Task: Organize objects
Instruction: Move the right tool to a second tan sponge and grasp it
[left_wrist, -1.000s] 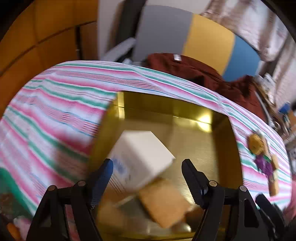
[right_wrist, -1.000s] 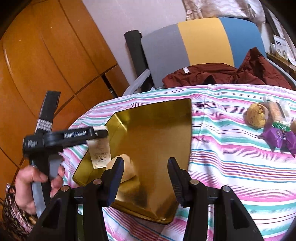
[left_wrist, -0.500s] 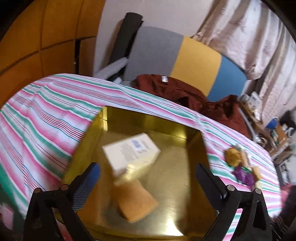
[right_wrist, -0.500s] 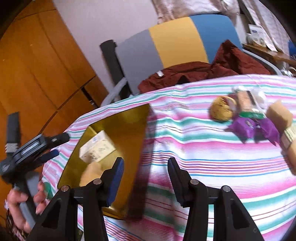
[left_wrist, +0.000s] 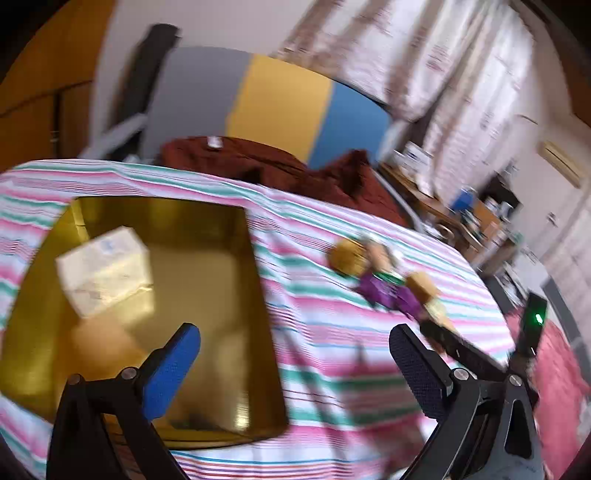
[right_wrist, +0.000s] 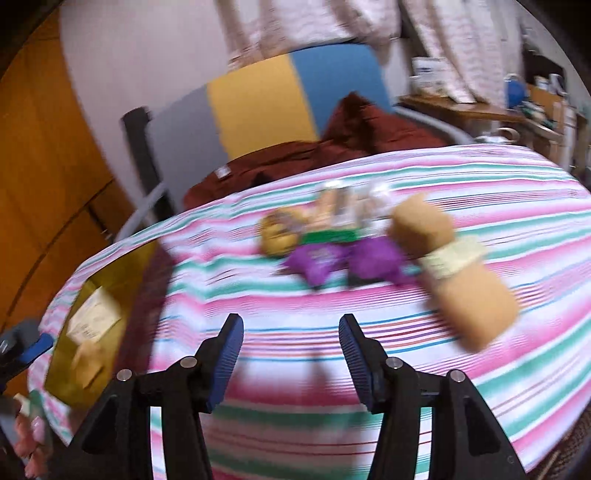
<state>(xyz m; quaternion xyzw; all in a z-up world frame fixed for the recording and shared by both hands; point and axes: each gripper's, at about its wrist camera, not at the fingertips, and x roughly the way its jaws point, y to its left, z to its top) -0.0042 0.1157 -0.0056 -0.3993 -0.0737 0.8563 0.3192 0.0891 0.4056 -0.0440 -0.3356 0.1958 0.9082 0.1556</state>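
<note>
Over the striped table (left_wrist: 325, 332), the left gripper (left_wrist: 291, 354) is hanging with jaws spread wide and empty, while the right gripper's (right_wrist: 291, 347) jaws have just been opening, empty; a white box (left_wrist: 105, 275) is lying inside the gold tray (left_wrist: 255, 280), snacks (right_wrist: 332, 254) well apart.

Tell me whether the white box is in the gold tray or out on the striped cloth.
In. The white cardboard box lies tilted inside the gold metal tray, within its walls, beside a tan block.

Upper left, orange wooden panels (right_wrist: 44, 155); centre, a grey-yellow-blue chair back (left_wrist: 273, 107); pale curtains (left_wrist: 461, 66) upper right.
</note>
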